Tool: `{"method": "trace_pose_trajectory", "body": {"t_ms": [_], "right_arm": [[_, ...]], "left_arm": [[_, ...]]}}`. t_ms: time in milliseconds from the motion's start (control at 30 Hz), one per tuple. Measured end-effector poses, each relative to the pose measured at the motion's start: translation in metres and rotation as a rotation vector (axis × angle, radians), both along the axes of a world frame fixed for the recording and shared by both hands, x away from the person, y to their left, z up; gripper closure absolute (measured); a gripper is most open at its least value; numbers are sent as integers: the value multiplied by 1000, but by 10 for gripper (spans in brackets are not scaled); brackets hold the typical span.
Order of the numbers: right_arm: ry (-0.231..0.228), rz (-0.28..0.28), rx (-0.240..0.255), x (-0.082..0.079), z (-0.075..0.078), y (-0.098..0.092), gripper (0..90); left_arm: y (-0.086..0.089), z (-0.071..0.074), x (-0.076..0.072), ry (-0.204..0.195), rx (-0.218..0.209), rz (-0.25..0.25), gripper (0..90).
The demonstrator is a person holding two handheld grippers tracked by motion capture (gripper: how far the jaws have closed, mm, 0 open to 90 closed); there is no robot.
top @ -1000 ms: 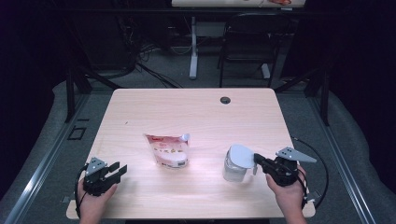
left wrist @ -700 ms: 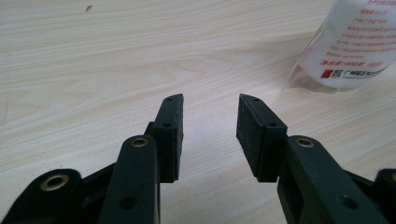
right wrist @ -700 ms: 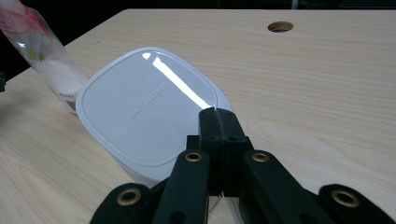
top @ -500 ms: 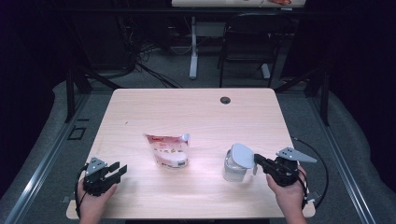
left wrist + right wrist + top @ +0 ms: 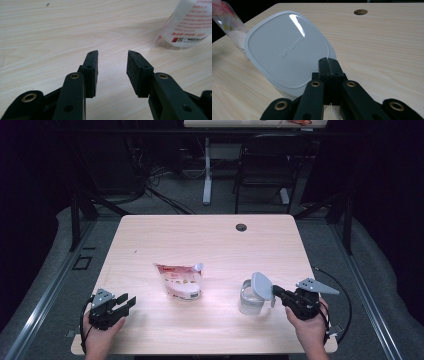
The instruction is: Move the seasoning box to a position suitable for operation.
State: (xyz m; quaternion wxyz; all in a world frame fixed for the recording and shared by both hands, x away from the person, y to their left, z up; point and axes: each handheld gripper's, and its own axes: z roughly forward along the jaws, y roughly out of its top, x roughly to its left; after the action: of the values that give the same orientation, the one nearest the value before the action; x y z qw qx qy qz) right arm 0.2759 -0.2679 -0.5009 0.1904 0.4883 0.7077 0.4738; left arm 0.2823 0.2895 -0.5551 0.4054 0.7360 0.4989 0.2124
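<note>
A white pouch with red print [image 5: 180, 281] lies at mid-table; its corner shows in the left gripper view [image 5: 186, 25] and its clear top in the right gripper view [image 5: 227, 22]. To its right stands a clear container [image 5: 248, 302]. A pale grey lid [image 5: 261, 286] marked QUALITY LIFE [image 5: 287, 50] is tilted up over it. My right gripper [image 5: 275, 292] is shut, its tips [image 5: 328, 60] pinched at the lid's near edge. My left gripper [image 5: 127, 302] rests at the table's front left, open, with bare wood between its jaws [image 5: 112, 57].
The wooden table [image 5: 210, 245] has a cable hole [image 5: 241, 227] near its far edge, also seen from the right gripper [image 5: 360, 11]. Behind the table stand a dark chair [image 5: 265, 175] and a white desk leg [image 5: 207, 170].
</note>
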Motion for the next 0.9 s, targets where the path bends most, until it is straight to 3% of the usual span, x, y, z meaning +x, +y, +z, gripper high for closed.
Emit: {"method": "trace_pose_trajectory", "body": {"t_ms": [700,900], "right_arm": [[31,-12,14,2,-7,-3,900],[53,-12,65,3,-11,-6,900]], "left_arm": [[0,0,0,-1,3,1,614],[1,1,0,-2,2,0,614]]}}
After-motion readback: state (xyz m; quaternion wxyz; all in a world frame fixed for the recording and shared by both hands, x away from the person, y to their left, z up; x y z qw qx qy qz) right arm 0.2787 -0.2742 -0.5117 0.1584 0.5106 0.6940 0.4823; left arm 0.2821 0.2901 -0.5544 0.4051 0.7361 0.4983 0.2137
